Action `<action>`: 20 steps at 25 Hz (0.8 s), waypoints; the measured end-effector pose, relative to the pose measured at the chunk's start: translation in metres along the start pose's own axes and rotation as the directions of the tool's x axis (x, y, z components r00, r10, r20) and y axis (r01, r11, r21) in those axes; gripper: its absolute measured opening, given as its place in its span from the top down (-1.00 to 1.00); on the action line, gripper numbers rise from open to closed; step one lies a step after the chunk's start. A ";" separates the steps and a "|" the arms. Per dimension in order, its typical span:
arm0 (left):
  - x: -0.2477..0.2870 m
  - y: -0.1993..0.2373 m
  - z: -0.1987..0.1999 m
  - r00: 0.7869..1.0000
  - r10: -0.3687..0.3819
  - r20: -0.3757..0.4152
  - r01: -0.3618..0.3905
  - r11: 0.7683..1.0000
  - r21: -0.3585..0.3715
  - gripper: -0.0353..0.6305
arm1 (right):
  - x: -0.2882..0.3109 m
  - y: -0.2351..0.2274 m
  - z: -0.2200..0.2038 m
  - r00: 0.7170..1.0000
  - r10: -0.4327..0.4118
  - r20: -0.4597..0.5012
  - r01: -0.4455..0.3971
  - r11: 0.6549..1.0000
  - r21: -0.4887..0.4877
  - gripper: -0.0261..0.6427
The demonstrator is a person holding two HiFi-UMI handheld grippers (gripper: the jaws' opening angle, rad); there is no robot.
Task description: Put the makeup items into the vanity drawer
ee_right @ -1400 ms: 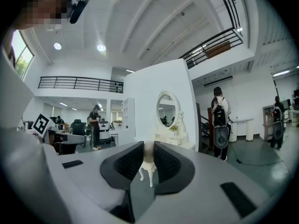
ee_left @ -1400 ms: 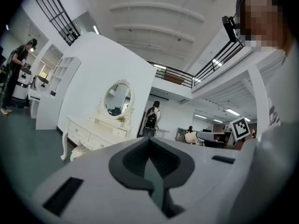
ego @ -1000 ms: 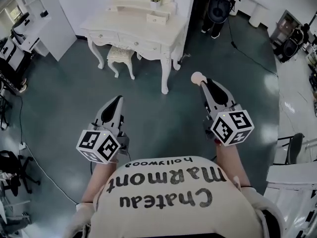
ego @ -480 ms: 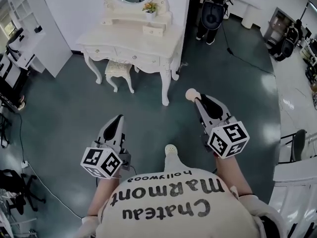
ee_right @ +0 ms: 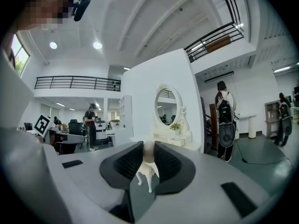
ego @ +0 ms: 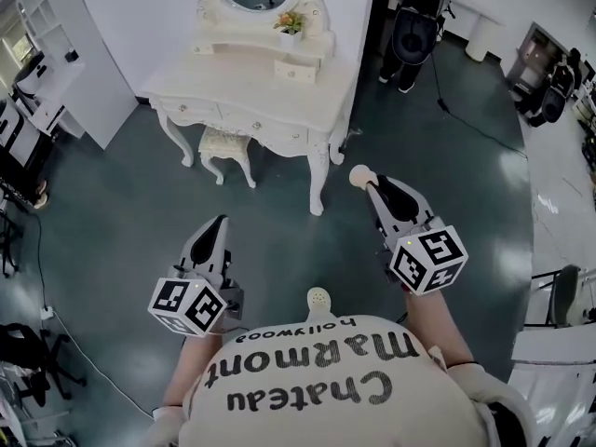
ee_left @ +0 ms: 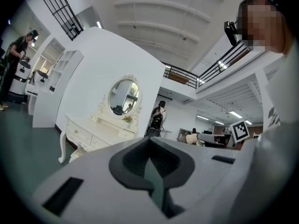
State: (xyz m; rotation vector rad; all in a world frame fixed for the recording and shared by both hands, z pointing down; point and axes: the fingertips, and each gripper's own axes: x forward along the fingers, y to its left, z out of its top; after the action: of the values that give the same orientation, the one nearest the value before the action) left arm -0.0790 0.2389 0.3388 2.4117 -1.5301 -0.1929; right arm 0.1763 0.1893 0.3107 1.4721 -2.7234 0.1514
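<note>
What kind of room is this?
Probably a big open workshop or studio, not a real bedroom. The white vanity table stands against a lone white wall panel, and a railed balcony runs high overhead, as in a hall.

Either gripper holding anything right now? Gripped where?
Right gripper holds a beige makeup sponge, pinched by its rear end between the jaw tips; the rounded end sticks out. Left gripper is shut and empty.

On the person's shirt: "Chateau Marmont", smaller "hollywood" above.
</note>
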 end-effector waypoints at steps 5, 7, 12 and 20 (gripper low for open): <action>0.057 0.016 0.012 1.000 0.017 0.001 -0.017 1.000 0.002 0.87 | 0.047 -0.043 0.019 1.000 0.001 0.017 0.000 1.000 -0.009 0.66; 0.078 0.025 0.016 1.000 0.030 0.007 -0.030 1.000 -0.003 0.87 | 0.065 -0.060 0.028 1.000 0.002 0.031 -0.001 1.000 -0.012 0.66; 0.127 0.041 0.022 0.999 0.047 0.027 -0.047 0.999 -0.010 0.87 | 0.103 -0.095 0.032 0.999 0.017 0.042 -0.016 1.000 -0.011 0.66; 0.177 0.050 0.002 0.999 0.039 -0.010 -0.039 0.999 -0.033 0.87 | 0.144 -0.119 0.003 0.999 0.052 -0.003 -0.052 0.998 0.043 0.66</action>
State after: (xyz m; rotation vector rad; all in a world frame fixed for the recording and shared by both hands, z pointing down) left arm -0.0463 0.0587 0.3584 2.3521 -1.5559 -0.1975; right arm 0.1970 0.0045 0.3279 1.4096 -2.7733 0.2163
